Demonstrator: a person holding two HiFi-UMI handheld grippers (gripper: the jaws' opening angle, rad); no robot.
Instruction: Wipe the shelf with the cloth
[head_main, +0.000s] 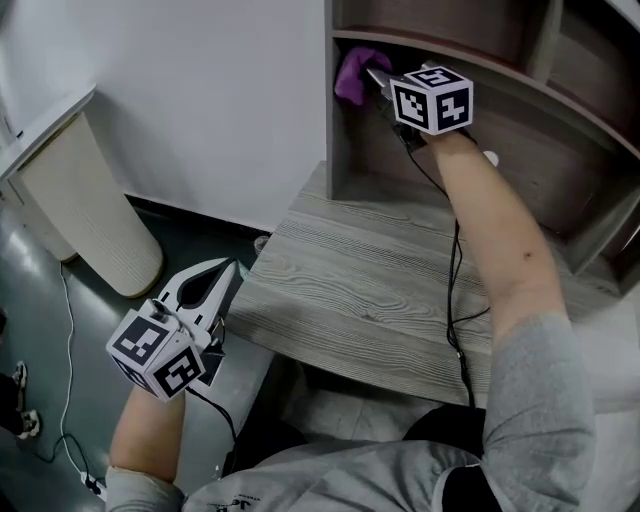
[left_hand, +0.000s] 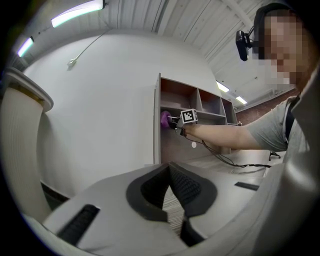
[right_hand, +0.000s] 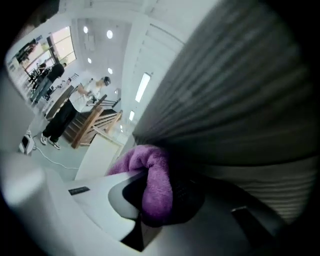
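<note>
Only your right gripper (right_hand: 159, 197) view shows its jaws clamping the purple cloth (right_hand: 152, 172) inside the shelf (right_hand: 240, 90); your left gripper (left_hand: 170, 169) seems closed, empty.

The cloth (head_main: 352, 75) is purple, the tabletop (head_main: 350, 290) grey wood-grain, the wall (head_main: 220, 100) white.

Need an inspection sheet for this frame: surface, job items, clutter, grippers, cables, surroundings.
Surface: grey wood-grain desk carrying the shelf unit.
Job's things: purple cloth at the left wall of a shelf compartment.
Clutter: nothing seen on the desk; small white spot inside the shelf, unidentifiable.
Grippers: right gripper shut on the cloth; left gripper shut, empty, off the desk's left edge.
Cables: black cable runs from the right gripper across the desk; white cable on the floor.
Surroundings: white wall, beige ribbed column at left.
</note>
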